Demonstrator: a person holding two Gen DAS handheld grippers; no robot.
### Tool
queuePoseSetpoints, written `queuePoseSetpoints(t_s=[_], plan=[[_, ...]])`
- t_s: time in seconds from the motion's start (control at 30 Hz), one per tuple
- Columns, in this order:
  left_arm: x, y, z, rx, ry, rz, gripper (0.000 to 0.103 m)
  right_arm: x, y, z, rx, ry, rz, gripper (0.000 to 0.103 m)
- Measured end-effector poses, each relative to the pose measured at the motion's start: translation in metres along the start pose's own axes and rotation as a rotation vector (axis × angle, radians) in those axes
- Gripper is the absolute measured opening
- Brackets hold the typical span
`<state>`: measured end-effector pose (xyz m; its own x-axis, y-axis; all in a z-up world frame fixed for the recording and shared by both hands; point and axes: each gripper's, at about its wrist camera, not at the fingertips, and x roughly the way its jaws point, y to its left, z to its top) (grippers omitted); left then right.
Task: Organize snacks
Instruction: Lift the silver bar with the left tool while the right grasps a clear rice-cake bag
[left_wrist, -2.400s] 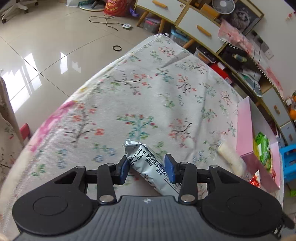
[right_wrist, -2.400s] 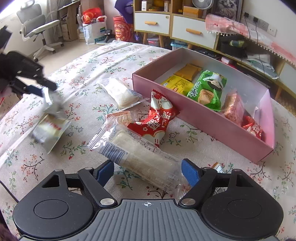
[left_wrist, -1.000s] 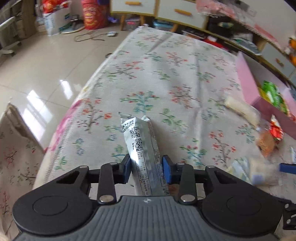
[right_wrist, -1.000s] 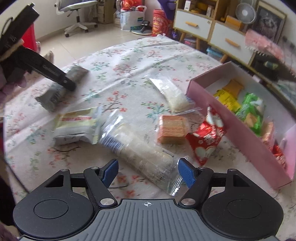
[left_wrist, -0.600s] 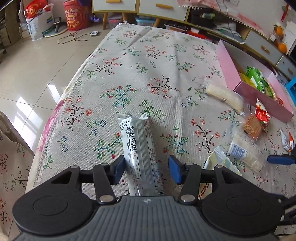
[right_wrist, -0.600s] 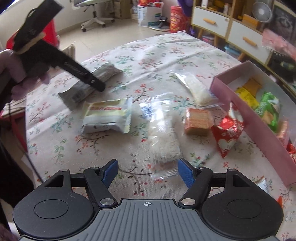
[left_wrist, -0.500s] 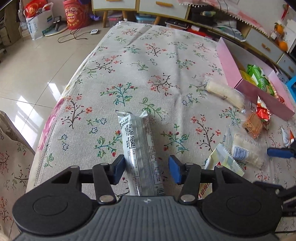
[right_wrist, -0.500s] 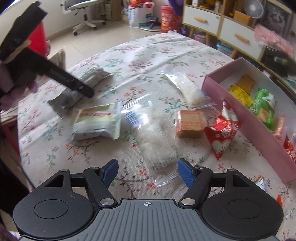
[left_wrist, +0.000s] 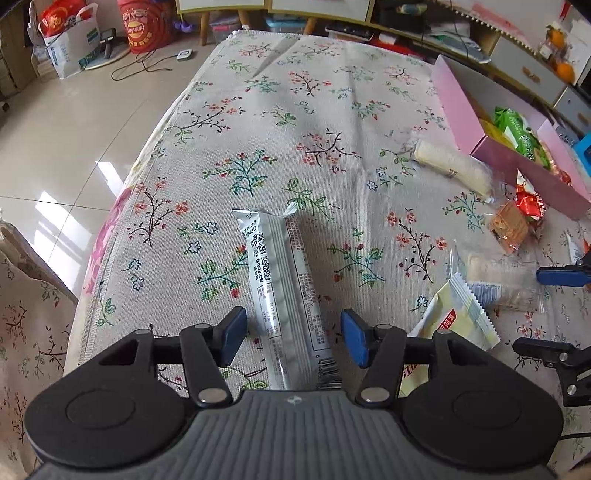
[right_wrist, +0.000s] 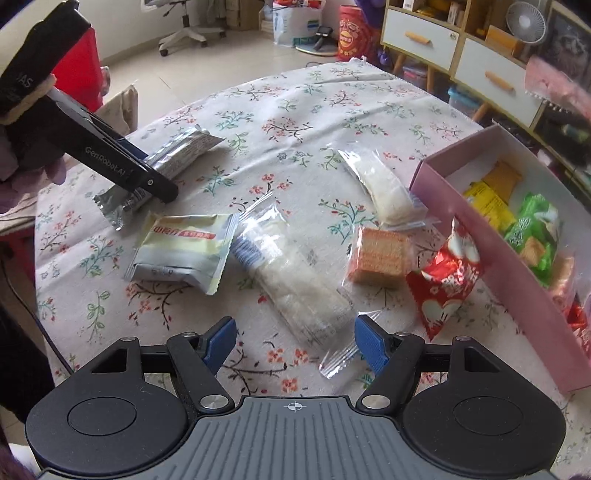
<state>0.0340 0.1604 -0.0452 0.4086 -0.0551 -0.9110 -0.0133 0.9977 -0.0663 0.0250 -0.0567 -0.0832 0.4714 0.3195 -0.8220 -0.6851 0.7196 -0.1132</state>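
A long silver snack bar (left_wrist: 280, 280) lies flat on the flowered tablecloth. My left gripper (left_wrist: 295, 338) straddles its near end, its jaws opening, and neither pad touches the wrapper. The right wrist view shows that bar (right_wrist: 181, 151) under the left gripper (right_wrist: 155, 181). My right gripper (right_wrist: 295, 345) stands open over the near end of a clear packet of rice crackers (right_wrist: 295, 273), pads clear of it. A yellow-white packet (right_wrist: 184, 247) lies left of the clear one. The pink box (right_wrist: 517, 280) on the right holds several snacks.
Loose on the cloth near the box are an orange wafer packet (right_wrist: 380, 254), a red heart-print packet (right_wrist: 447, 284) and a white packet (right_wrist: 384, 188). The table's left edge (left_wrist: 110, 236) drops to tiled floor. Cabinets (right_wrist: 461, 48) stand behind the table.
The left jaws have spread off the silver bar, which now rests loose on the cloth. The right gripper stays open over the clear packet.
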Motion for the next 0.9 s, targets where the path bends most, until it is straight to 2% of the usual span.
queuePoseSetpoints(t_s=[0.13,0.27,0.47,0.7,0.8,0.9], plan=[[-0.001,0.0,0.0,-0.001,0.0,0.002,0.052,0.004,0.005,-0.002,-0.004,0.005,-0.003,0.074],[-0.003,0.0,-0.002,0.0,0.001,0.002,0.052,-0.008,0.013,0.0,-0.026,0.004,0.081,0.07],[-0.004,0.004,-0.002,-0.018,0.004,-0.001,0.052,-0.018,0.007,-0.001,-0.025,-0.023,-0.001,0.071],[-0.004,0.003,-0.002,-0.021,0.006,0.005,0.049,0.005,0.011,0.004,-0.048,0.002,-0.06,0.068],[-0.004,0.003,-0.002,-0.022,0.002,0.012,0.046,0.008,0.014,0.01,-0.059,-0.007,-0.064,0.068],[-0.004,0.004,-0.001,-0.03,-0.001,0.011,0.04,0.011,0.016,0.015,-0.054,-0.017,-0.067,0.062]])
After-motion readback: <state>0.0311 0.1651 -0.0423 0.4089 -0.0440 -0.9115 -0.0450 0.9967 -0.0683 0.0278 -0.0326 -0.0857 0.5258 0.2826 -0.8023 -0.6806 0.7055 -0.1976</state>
